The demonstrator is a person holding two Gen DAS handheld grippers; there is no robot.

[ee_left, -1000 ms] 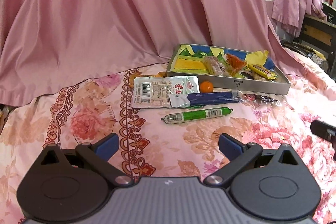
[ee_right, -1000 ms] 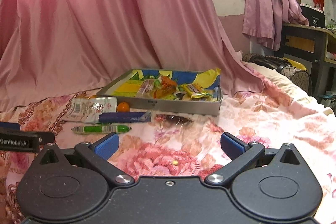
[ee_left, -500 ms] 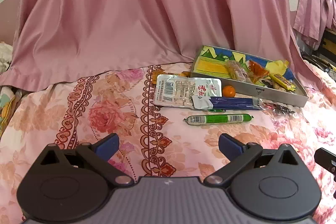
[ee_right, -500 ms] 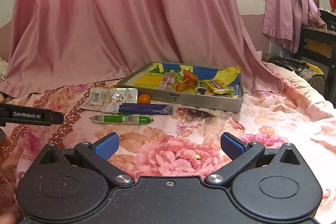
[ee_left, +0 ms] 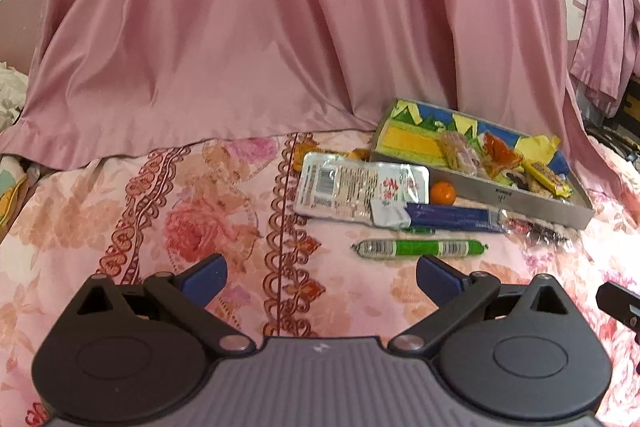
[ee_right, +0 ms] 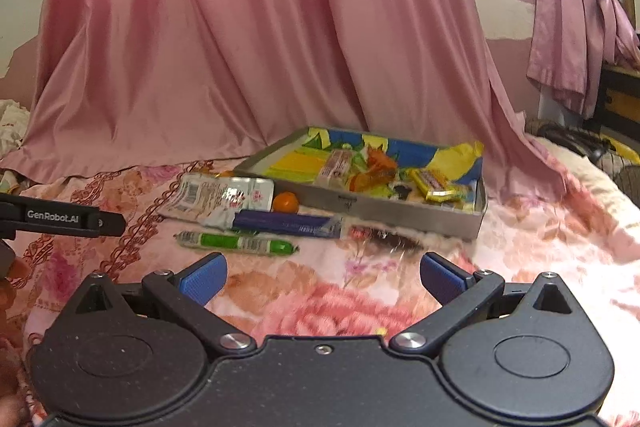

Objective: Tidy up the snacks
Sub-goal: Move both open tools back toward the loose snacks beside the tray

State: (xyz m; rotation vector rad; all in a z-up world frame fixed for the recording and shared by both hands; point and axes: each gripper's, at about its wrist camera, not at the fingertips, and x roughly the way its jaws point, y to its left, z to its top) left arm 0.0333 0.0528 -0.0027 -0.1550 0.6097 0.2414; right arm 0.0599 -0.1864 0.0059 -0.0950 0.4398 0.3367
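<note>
A grey metal tray (ee_left: 520, 195) (ee_right: 384, 207) lined with bright paper holds several wrapped snacks. In front of it on the floral bedspread lie a white flat packet (ee_left: 360, 185) (ee_right: 224, 193), a small orange (ee_left: 443, 192) (ee_right: 285, 202), a dark blue bar (ee_left: 452, 217) (ee_right: 286, 223), a green sausage stick (ee_left: 420, 248) (ee_right: 238, 242) and a dark clear-wrapped snack (ee_left: 536, 229) (ee_right: 384, 235). My left gripper (ee_left: 320, 277) is open and empty, short of the sausage. My right gripper (ee_right: 322, 277) is open and empty, short of the dark snack.
A pink curtain (ee_left: 280, 47) hangs behind the tray and drapes onto the bed. The left gripper's side (ee_right: 60, 217) shows at the left edge of the right wrist view. Furniture and hanging pink cloth (ee_right: 576, 39) stand at the far right.
Both grippers have swung left and drawn nearer to the snacks, so the tray and loose items now sit further right in each view. Both stay open.
</note>
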